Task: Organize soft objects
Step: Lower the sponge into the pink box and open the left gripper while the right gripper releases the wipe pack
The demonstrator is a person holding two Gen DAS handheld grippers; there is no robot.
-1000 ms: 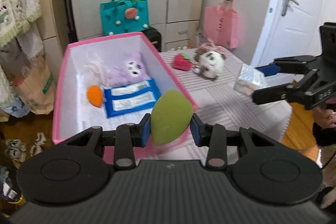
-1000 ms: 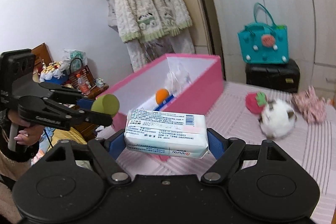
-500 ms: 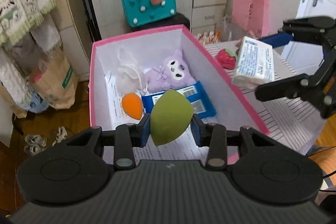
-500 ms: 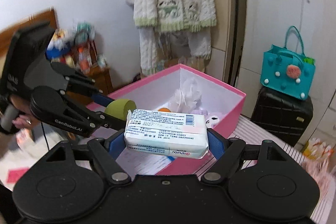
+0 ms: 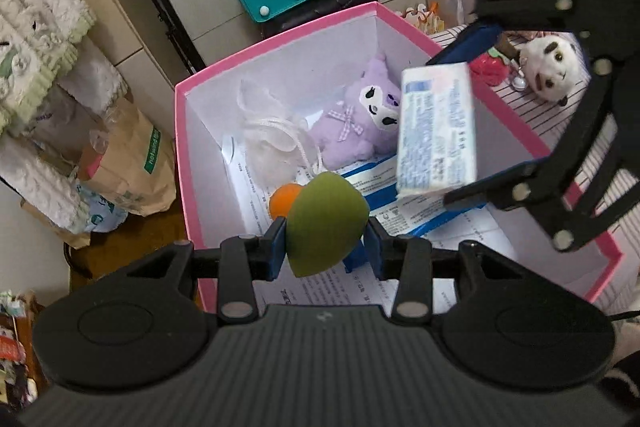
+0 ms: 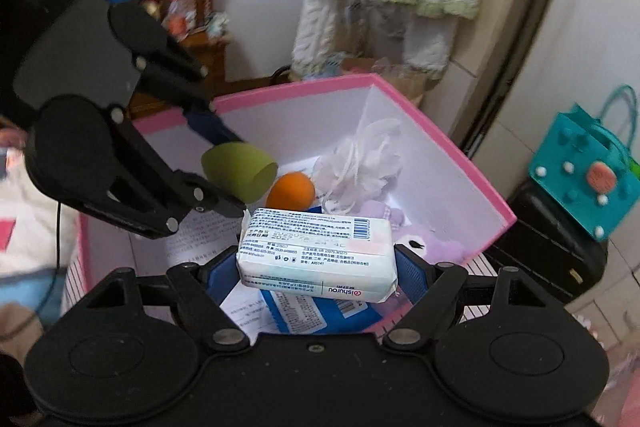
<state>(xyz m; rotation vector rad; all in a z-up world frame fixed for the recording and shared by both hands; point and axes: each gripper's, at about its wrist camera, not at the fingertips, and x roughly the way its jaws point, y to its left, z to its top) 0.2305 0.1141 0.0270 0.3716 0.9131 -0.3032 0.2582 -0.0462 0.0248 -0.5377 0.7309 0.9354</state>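
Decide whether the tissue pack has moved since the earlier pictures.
Yes. The tissue pack, clamped in the right gripper, has travelled from over the striped table to above the pink box.

The white tissue pack (image 6: pixel 318 257) shows the brand "ishurou", upside down, with a barcode and small print too fine to read, while the brown paper bag (image 5: pixel 132 163) carries a green label with unreadable lettering.

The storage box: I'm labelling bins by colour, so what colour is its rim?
Pink rim on the storage box, white inside; clearest in the left wrist view.
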